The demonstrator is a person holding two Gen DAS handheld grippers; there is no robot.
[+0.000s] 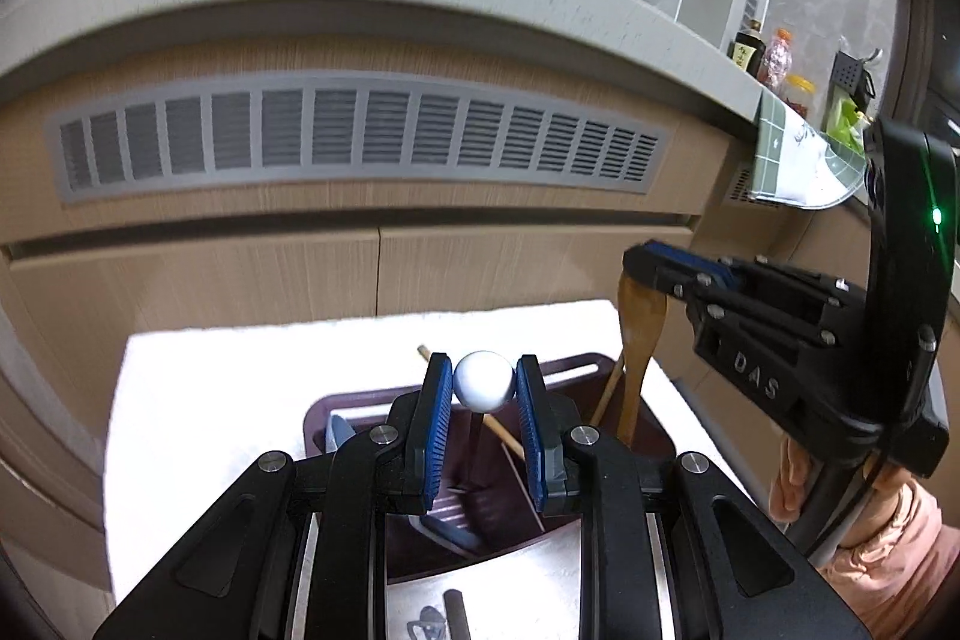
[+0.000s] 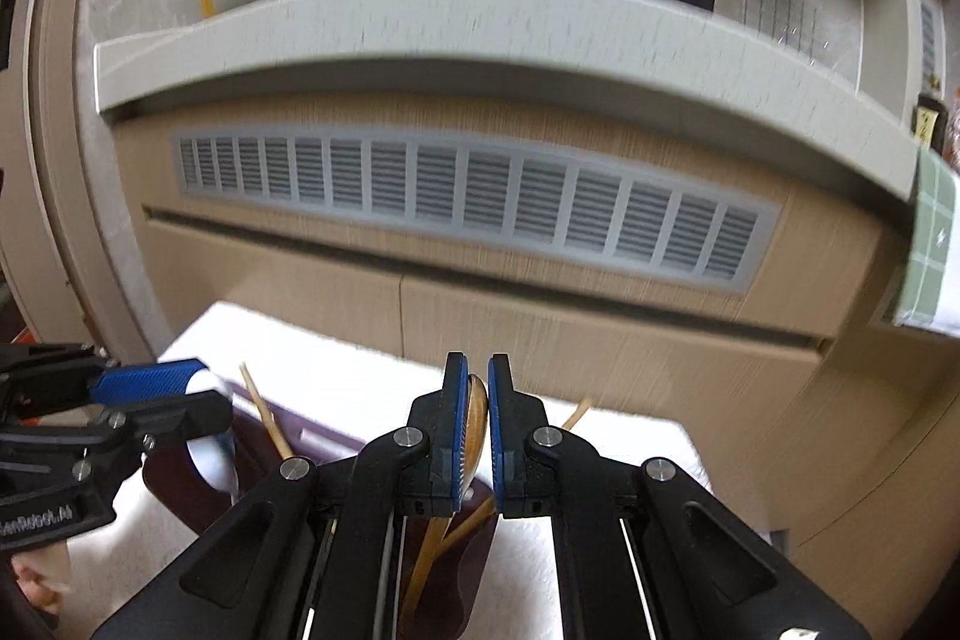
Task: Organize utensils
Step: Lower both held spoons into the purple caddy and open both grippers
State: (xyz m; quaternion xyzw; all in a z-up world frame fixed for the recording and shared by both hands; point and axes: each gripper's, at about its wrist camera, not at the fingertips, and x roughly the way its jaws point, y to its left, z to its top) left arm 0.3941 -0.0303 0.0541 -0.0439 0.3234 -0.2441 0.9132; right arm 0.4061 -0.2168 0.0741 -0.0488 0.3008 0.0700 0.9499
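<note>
Dark maroon utensil holder (image 1: 600, 370) on white cloth (image 1: 240, 388), below both grippers; holds chopsticks (image 1: 507, 439), wooden spoon (image 1: 639, 340), white ladle (image 1: 483, 381). Left gripper (image 1: 483, 388) clamped on ladle's round white bowl, handle dropping into holder. Right gripper (image 2: 478, 418) pinched shut on wooden spoon's bowl, brown handle slanting down into holder's right compartment. Cabinet vent (image 1: 360, 136) beyond.
</note>
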